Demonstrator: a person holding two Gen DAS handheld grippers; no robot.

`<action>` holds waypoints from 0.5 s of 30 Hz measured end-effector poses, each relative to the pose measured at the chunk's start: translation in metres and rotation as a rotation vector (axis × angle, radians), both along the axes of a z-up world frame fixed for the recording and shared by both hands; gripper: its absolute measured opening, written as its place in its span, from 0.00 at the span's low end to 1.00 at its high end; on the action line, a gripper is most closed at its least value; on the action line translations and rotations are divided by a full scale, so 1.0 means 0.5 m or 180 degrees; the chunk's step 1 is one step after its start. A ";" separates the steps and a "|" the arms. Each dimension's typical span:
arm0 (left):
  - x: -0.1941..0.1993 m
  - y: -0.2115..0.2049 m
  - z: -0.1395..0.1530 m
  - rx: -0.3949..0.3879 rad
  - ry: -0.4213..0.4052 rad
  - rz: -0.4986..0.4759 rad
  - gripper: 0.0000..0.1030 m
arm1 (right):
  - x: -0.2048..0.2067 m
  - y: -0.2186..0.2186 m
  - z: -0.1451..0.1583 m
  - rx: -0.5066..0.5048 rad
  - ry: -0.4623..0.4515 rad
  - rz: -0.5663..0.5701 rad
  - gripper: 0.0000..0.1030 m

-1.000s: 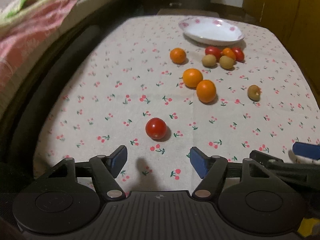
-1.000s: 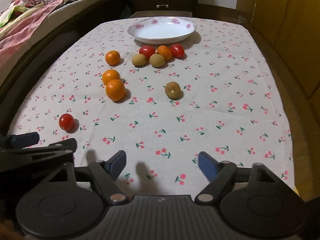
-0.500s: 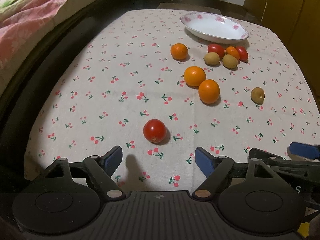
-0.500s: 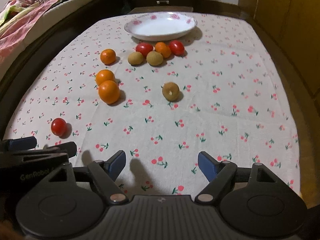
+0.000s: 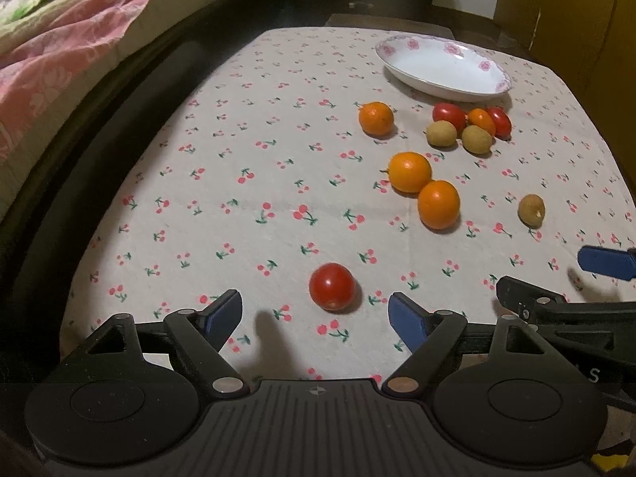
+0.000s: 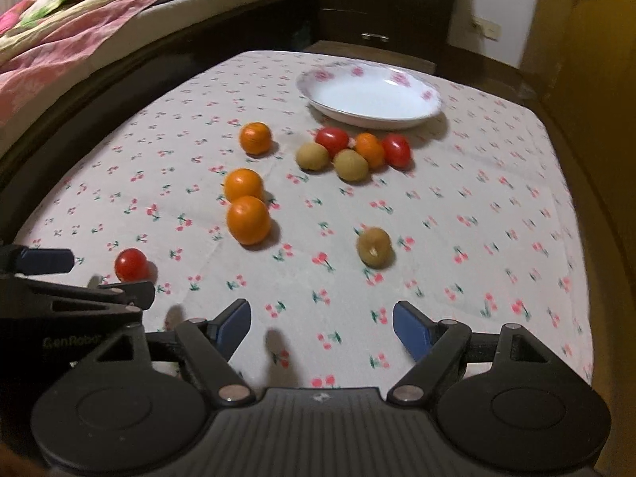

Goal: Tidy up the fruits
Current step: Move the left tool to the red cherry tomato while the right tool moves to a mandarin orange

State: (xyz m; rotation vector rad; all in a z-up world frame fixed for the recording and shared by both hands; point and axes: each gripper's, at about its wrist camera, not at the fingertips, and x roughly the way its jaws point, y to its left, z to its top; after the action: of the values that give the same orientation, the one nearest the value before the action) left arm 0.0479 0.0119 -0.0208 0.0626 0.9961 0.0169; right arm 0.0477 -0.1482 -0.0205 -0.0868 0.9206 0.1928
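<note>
A red tomato (image 5: pixel 332 286) lies on the cherry-print cloth just ahead of my open, empty left gripper (image 5: pixel 316 316); it also shows in the right wrist view (image 6: pixel 131 264). Two oranges (image 5: pixel 438 204) touch mid-table, a third orange (image 5: pixel 376 118) lies further back. A brown longan (image 6: pixel 373 247) lies alone ahead of my open, empty right gripper (image 6: pixel 322 324). A cluster of tomatoes, a small orange and two longans (image 6: pixel 351 151) sits before the empty white floral plate (image 6: pixel 314 97).
A bed with pink and green bedding (image 5: pixel 59 35) runs along the left. A dark dresser (image 6: pixel 377 8) stands behind the table. A yellow cabinet (image 5: pixel 576 12) is at the right. The table's left edge (image 5: pixel 131 167) drops off.
Both grippers have moved forward and slightly lower over the table, so the fruits look nearer. Both stay open. No fruit has moved.
</note>
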 end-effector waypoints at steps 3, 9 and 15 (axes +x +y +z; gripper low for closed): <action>0.004 0.012 0.003 -0.0019 -0.0027 0.0035 0.83 | 0.016 0.010 0.002 -0.0019 -0.0072 0.0203 0.75; 0.003 0.016 0.000 -0.0015 -0.0016 -0.0037 0.82 | 0.048 0.019 0.007 -0.0042 -0.0168 0.0469 0.71; 0.011 0.026 -0.008 -0.0165 0.0020 -0.0043 0.79 | 0.076 0.030 0.001 -0.0025 -0.0110 0.0712 0.66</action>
State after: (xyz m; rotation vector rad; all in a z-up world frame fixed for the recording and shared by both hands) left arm 0.0533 0.0247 -0.0246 0.0221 1.0017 -0.0216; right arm 0.0856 -0.1330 -0.0201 -0.2000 0.8765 0.3941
